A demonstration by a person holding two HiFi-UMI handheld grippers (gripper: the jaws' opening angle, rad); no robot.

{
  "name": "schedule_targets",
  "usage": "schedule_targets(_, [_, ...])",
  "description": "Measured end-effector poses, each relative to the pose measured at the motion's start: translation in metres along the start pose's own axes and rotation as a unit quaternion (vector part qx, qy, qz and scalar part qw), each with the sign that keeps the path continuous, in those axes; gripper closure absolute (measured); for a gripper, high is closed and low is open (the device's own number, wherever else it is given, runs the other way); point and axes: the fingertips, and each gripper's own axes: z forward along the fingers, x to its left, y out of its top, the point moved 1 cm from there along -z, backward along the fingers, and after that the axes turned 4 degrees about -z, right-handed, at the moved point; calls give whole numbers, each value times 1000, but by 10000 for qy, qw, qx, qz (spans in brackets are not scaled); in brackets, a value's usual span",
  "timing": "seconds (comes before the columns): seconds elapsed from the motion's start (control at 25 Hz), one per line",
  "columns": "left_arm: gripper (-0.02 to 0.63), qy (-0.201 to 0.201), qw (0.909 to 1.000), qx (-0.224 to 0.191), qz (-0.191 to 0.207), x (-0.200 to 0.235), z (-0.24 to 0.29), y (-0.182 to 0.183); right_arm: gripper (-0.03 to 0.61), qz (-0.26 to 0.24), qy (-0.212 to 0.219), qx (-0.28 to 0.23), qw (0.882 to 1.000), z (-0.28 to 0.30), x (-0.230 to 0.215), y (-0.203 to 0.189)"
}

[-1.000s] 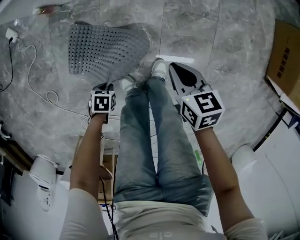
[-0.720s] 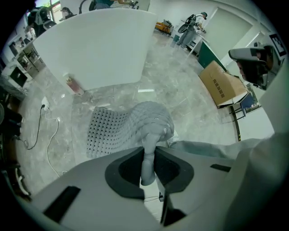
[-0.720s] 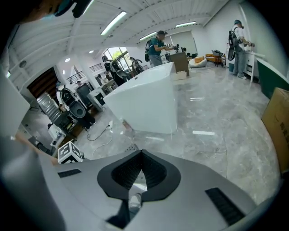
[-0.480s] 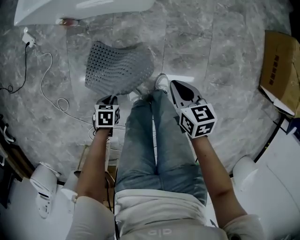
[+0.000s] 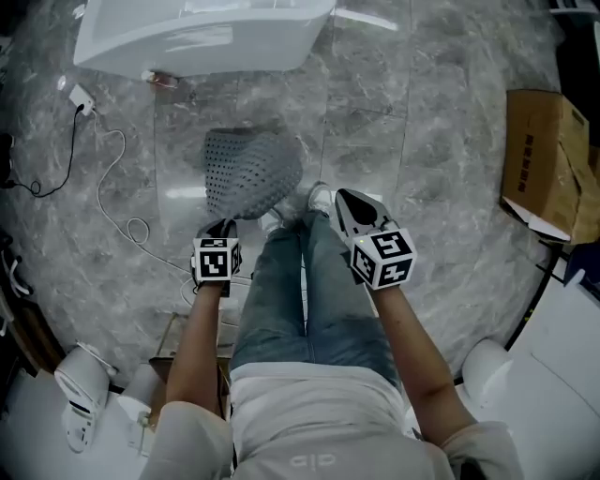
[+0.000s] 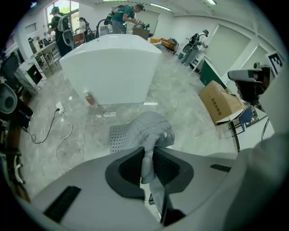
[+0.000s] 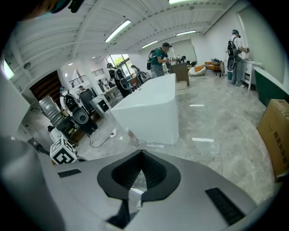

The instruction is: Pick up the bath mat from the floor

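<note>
Mat in the grip! One grey bath mat (image 5: 251, 172), dotted with holes, hangs bunched from the left hand-held gripper (image 5: 219, 228), whose jaws are pinched narrow on a fold of it; the left gripper view shows that fold squeezed right between the jaws. The mat's far end droops towards the floor (image 5: 450, 187) just ahead of the person's two shoes (image 5: 319, 199), and whether it touches the marble there I cannot tell.

Two hand-held grippers in all. The right hand-held gripper (image 5: 344, 196) hovers above the right leg, jaw tips together and nothing between them.

Around them, there's one big white tub (image 5: 202, 37) beyond the mat. One white cable (image 5: 117, 178) snakes over the floor to the mat's left, with a plug (image 5: 82, 97) at its end. One cardboard box (image 5: 544, 159) sits well off to the right.

The person's jeans (image 5: 281, 281) cover the floor beneath both grippers, and the tub is cut off at the top of the head view. Several people (image 6: 124, 13) stand far back in the room, too small to make out.
</note>
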Motion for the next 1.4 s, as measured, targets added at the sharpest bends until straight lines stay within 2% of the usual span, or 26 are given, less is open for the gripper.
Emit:
schedule_targets(0.24, [557,91,9996,-252,123,-11,-54,16,552,-210,20,-128,9997,-26,16,33])
schedule_targets(0.44, [556,116,9987,-433,-263,-9,-105,29,552,-404,105,-213,9989,-51,38,59])
schedule_targets(0.8, [555,-31,9949,-897,-455,-21,-189,54,552,-752,239,-524,9955,-94,67,107])
schedule_targets(1.12, [555,-53,9903,-1366,-255,-50,-264,74,552,-1027,403,-754,9910,-130,93,140])
schedule_targets(1.4, [555,142,9795,-2010,-42,-54,-341,115,552,-1289,656,-1138,9829,-161,123,191])
